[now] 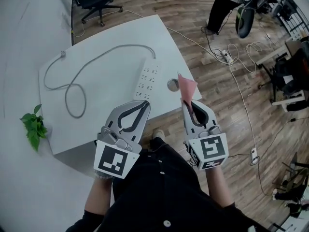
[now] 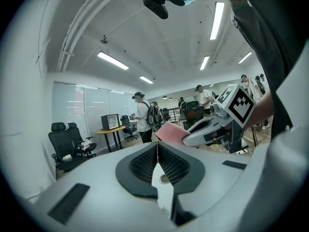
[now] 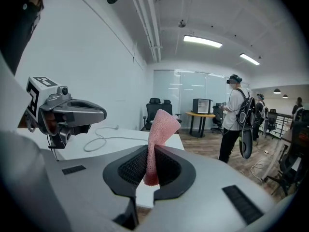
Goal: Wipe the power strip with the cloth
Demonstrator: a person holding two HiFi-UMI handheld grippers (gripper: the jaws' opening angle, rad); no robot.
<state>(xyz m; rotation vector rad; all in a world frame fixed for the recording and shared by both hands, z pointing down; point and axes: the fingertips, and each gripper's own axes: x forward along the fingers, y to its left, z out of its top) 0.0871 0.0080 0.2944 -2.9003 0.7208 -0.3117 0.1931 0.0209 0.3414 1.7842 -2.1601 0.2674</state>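
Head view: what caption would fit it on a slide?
Pink cloth clamped in the right gripper, near the power strip; left gripper shut and empty.

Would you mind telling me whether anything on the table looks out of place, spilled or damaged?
Nothing looks spilled or damaged. The only untidy thing is the cord, sprawled in loose loops across the table. The power strip lies askew to the table's edges, near the front.

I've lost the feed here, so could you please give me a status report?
Left gripper shut, empty. Right gripper shut on pink cloth. Power strip on white table, not yet touched. Nothing in the way.
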